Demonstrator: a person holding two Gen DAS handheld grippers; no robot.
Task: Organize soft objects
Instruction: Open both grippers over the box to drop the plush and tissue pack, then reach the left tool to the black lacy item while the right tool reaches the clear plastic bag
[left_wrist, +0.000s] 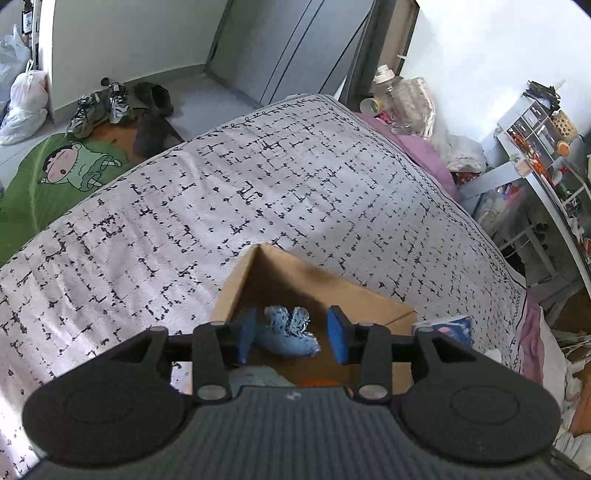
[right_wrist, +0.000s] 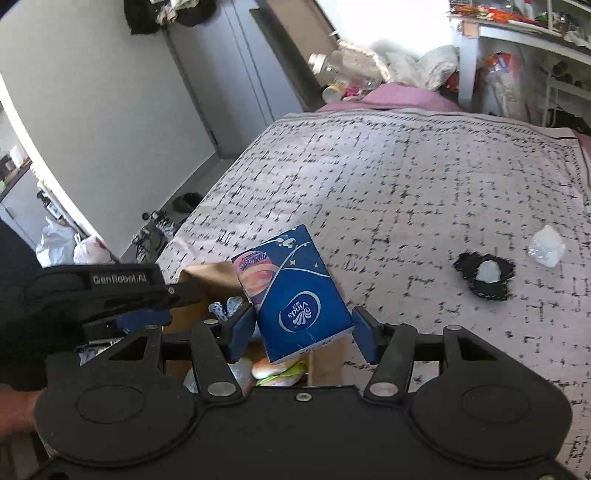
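A cardboard box (left_wrist: 295, 280) stands on the patterned bedspread (left_wrist: 258, 177). My left gripper (left_wrist: 293, 334) is open over the box, with a light blue knitted item (left_wrist: 290, 330) lying loose between its pads inside the box. My right gripper (right_wrist: 303, 328) is shut on a blue Vinda tissue pack (right_wrist: 299, 295) and holds it tilted above the box (right_wrist: 207, 275). The left gripper (right_wrist: 110, 295) shows at the left of the right wrist view. A black fabric piece with a white lump (right_wrist: 485, 277) and a crumpled white object (right_wrist: 546, 245) lie on the bedspread (right_wrist: 406, 177) to the right.
Other soft items lie in the box (right_wrist: 273, 369). Shoes (left_wrist: 99, 107) and a green cartoon mat (left_wrist: 55, 173) are on the floor past the bed. Clutter and bottles (left_wrist: 399, 99) sit at the bed's far end. A shelf and desk (left_wrist: 535, 147) stand at right.
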